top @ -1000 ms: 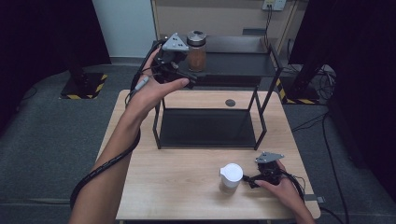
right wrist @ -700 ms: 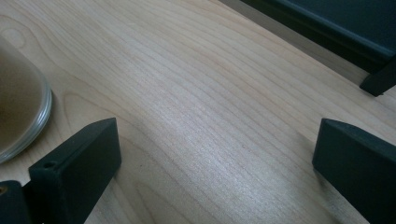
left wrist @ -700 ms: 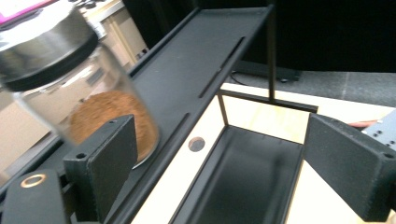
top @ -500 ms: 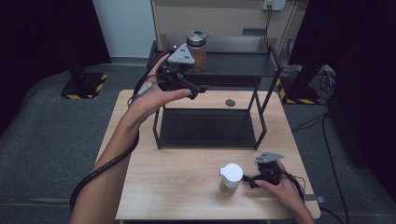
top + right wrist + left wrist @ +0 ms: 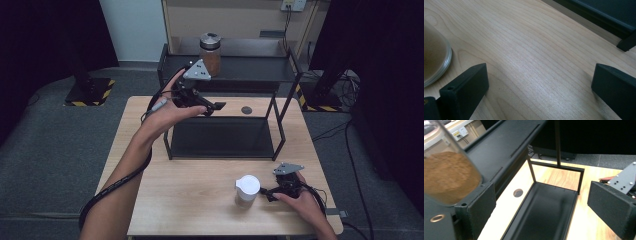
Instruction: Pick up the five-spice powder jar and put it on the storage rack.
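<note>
A glass jar of brown powder (image 5: 210, 52) with a metal lid stands on the top shelf of the black rack (image 5: 250, 70). My left gripper (image 5: 216, 106) hangs in front of and below it, over the rack's lower tray. Its jaws have just been opening and nothing is between them. In the left gripper view the jar (image 5: 447, 175) lies outside the left jaw of that gripper (image 5: 540, 195). A white-lidded jar (image 5: 247, 189) stands on the table at the front. My right gripper (image 5: 266, 192) rests open just right of it, with bare wood between its jaws (image 5: 539, 72) and the jar's base (image 5: 434, 60) at the left.
The rack's lower tray (image 5: 222, 137) takes up the table's middle, with thin black posts at its corners. A small dark round disc (image 5: 246, 110) lies on the wood behind it. A cable trails from the left gripper along the forearm.
My left gripper has come down and toward me, away from the brown-powder jar, which stays on the top shelf. The right hand and the white-lidded jar have not moved.
</note>
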